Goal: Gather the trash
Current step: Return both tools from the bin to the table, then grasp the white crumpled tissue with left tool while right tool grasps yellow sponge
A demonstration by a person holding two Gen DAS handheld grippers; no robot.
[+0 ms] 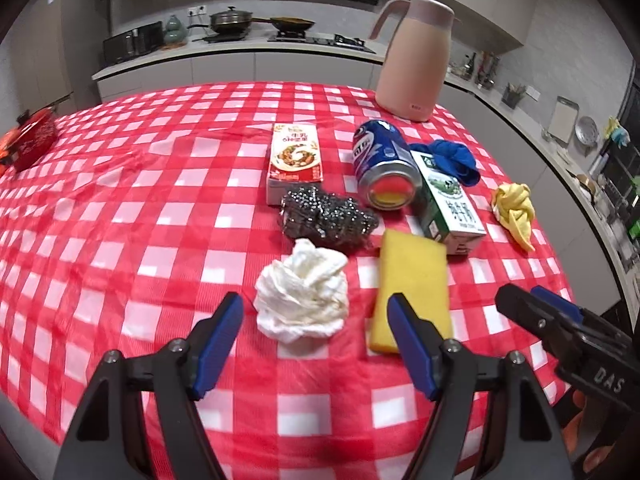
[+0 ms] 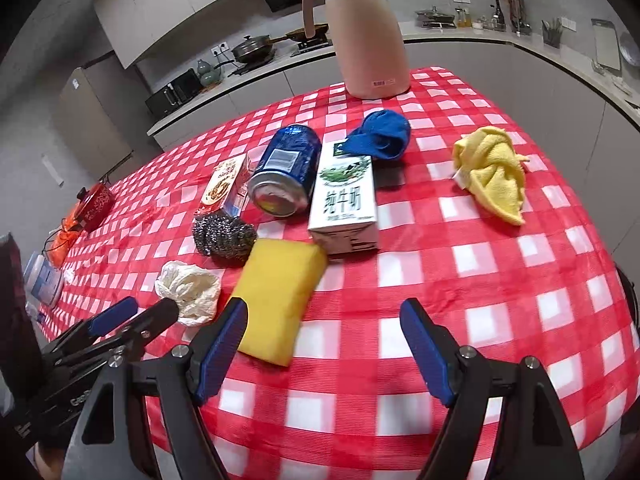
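On the red checked tablecloth (image 1: pixel 120 208) lie a crumpled white tissue (image 1: pixel 302 298) (image 2: pixel 188 290), a blue can (image 1: pixel 382 164) (image 2: pixel 286 170) on its side, a green-and-white milk carton (image 1: pixel 444 200) (image 2: pixel 346 198) and an orange-printed carton (image 1: pixel 296 158) (image 2: pixel 226 184). My left gripper (image 1: pixel 316 340) (image 2: pixel 132 314) is open and empty, just short of the tissue. My right gripper (image 2: pixel 324 344) (image 1: pixel 528 300) is open and empty over bare cloth, right of a yellow sponge (image 1: pixel 412 292) (image 2: pixel 280 296).
A steel scourer (image 1: pixel 328 216) (image 2: pixel 224 234), a blue cloth (image 1: pixel 452 158) (image 2: pixel 380 134) and a yellow cloth (image 1: pixel 514 208) (image 2: pixel 492 172) lie among the items. A pink jug (image 1: pixel 416 56) (image 2: pixel 368 32) stands at the back. A red pot (image 1: pixel 28 140) (image 2: pixel 94 206) sits far left.
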